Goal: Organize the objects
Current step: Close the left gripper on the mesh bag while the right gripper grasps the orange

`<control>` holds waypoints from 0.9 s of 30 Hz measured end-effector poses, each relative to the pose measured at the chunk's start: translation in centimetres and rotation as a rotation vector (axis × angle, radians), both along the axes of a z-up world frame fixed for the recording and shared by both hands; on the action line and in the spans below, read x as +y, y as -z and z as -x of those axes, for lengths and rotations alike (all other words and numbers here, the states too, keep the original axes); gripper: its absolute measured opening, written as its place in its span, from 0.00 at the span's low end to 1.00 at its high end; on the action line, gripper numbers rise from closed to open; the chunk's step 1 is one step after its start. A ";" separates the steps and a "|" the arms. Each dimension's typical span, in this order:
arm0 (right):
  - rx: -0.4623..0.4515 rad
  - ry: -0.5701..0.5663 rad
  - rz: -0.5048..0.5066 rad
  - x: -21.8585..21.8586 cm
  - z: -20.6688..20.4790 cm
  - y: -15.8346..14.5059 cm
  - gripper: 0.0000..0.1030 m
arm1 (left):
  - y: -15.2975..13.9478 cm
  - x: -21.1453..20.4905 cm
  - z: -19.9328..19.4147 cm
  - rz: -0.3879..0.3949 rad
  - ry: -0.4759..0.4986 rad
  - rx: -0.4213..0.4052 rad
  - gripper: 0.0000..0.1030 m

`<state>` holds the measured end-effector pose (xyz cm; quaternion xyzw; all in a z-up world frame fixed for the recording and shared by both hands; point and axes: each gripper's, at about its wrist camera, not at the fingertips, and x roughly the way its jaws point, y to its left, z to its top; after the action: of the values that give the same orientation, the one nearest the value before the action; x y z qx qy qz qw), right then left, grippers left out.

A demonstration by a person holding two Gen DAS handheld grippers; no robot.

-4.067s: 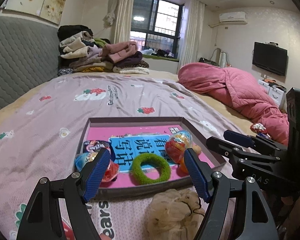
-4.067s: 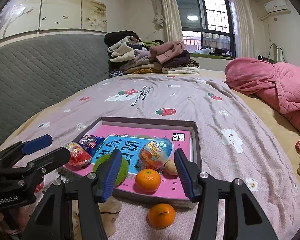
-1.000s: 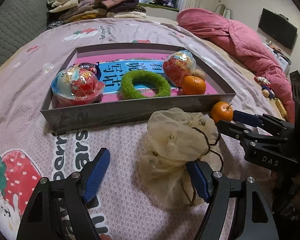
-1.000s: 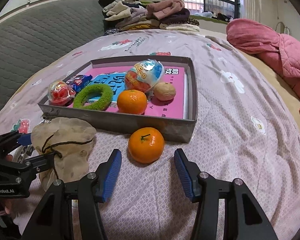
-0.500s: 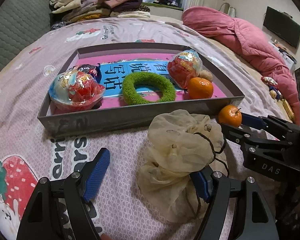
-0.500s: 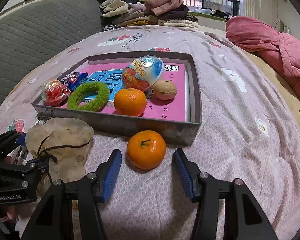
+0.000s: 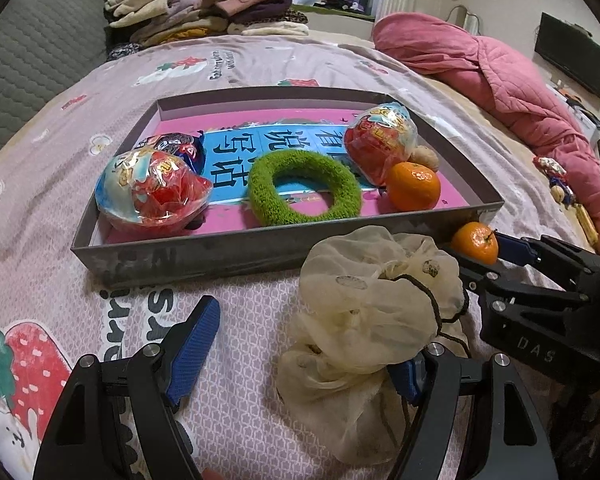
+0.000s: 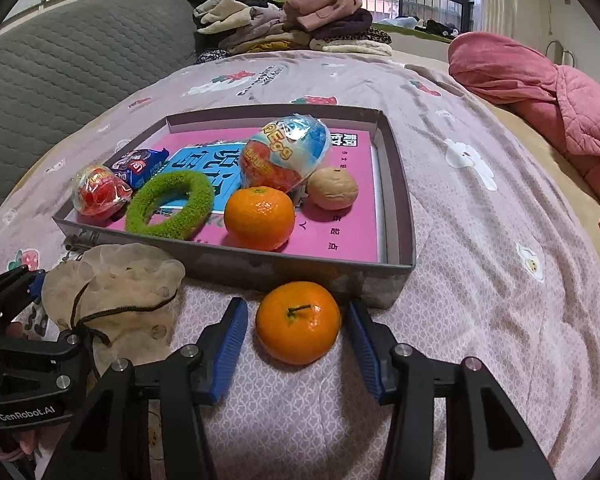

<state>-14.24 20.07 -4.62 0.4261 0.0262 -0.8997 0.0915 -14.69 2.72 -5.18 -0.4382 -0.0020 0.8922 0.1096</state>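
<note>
Mandarin (image 7: 475, 242) shows at the right of the left wrist view, a small orange ball on the bedspread (image 7: 236, 60) just outside the tray's (image 7: 188, 258) near right corner, with the blue tips of the right gripper (image 7: 496, 254) reaching in from the right edge on either side of it. Lower centre in that view lies the mesh pouch (image 7: 374, 308), crumpled, its drawstring neck toward the lower right; the left gripper (image 7: 304, 350) stands wide open around it, one pad at lower left well clear of the cloth and the other mostly hidden under the pouch's right side, so whether it touches cannot be told. Inside the tray, across the middle of the frame, sit two wrapped toy eggs, a green ring (image 7: 304, 188) and a second mandarin. In the right wrist view the loose mandarin (image 8: 298, 322) sits dead centre in the lower half, stem up, straight ahead of the right gripper (image 8: 298, 340) and squarely between its open pads; the right pad looks to be just touching the peel, the left one a little apart. The tray wall is right behind the fruit, near enough that its reflection shows on the grey side. The left gripper (image 8: 40, 312) and pouch (image 8: 116, 292) fill the lower left. By my reading the right claw is the nearer one and need only close; the fruit is round, so no axis matters, but the lift must clear the wall before going forward.
</note>
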 end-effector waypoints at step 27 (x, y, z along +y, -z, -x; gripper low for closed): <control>0.049 -0.045 0.001 -0.7 -1.3 -1.3 0.37 | -1.3 0.1 0.3 -0.069 0.017 0.017 0.16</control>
<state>-12.94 19.39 -3.34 0.4030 0.0376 -0.9076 0.1113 -15.02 2.78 -3.84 -0.4267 -0.0281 0.8942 0.1324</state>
